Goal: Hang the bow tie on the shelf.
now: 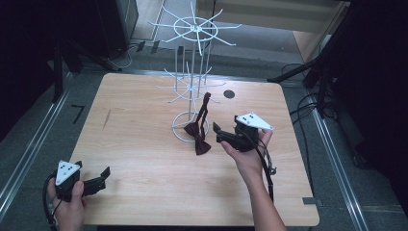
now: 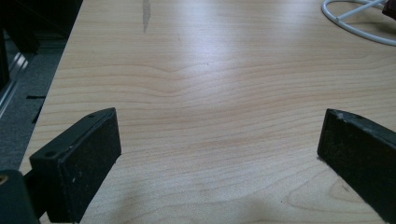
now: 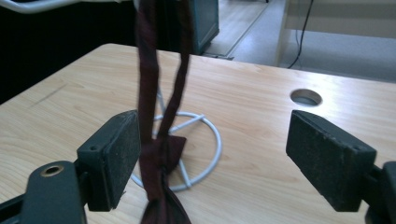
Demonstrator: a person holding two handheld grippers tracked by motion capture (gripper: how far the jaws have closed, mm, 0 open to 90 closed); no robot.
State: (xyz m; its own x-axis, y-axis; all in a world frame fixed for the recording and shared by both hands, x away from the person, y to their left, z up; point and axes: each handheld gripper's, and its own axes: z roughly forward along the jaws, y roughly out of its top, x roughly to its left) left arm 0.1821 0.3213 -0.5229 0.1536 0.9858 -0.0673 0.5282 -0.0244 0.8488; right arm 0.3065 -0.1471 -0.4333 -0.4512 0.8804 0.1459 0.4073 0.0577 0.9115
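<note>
A dark red bow tie [image 1: 198,136] hangs by its strap from an arm of a white wire rack [image 1: 192,62] at the table's middle. Its bow rests near the rack's round base ring [image 1: 179,132]. My right gripper [image 1: 216,132] is open just to the right of the bow, a little above the table. In the right gripper view the strap [image 3: 149,84] hangs just inside the left jaw, with the bow [image 3: 161,158] below it. My left gripper [image 1: 103,175] is open near the table's front left corner, with bare wood between its jaws in the left gripper view.
The wooden table [image 1: 144,163] has a round cable hole [image 1: 229,94] at the back right, also seen as a hole [image 3: 306,97] in the right gripper view. The rack's arms spread wide above the table's back half. Dark stands and cables surround the table.
</note>
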